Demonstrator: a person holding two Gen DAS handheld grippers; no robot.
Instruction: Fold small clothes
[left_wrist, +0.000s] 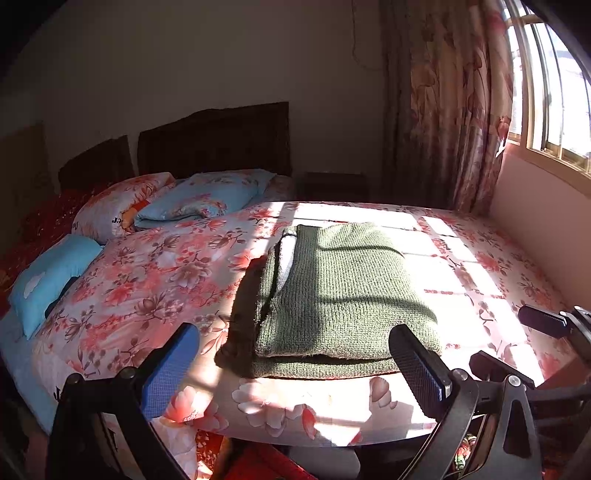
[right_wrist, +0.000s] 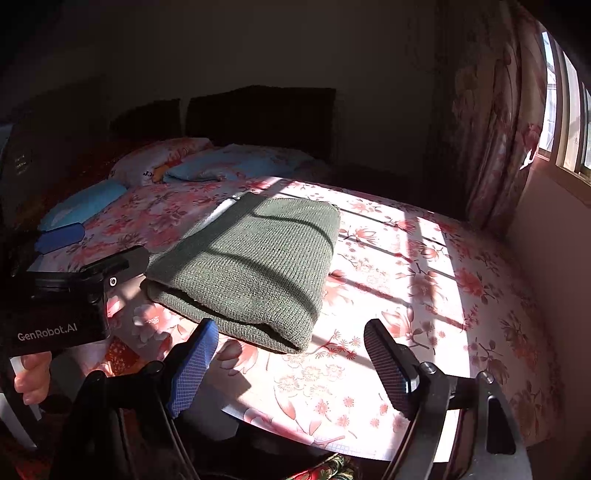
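I see the folded green knitted sweater (left_wrist: 332, 295) on the floral bed (left_wrist: 147, 280), long axis running away from me, nearer my left gripper (left_wrist: 295, 369); the right gripper (right_wrist: 291, 369) sits beside it, both jaws wide, empty.

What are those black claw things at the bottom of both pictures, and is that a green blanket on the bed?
Those are grabbers that a person holds, one in each hand, like big tongs. Each carries a little camera looking out between its two fingers, so each picture comes from one grabber. In the left grabber's picture you see the left gripper, with its jaws wide apart and nothing between them. The right grabber's picture shows the right gripper, also open and empty, and the person's hand holding the other tool. The green thing is a knitted garment, folded into a neat rectangle. It lies on a flowery bedspread, with pillows behind. Nobody is holding it.
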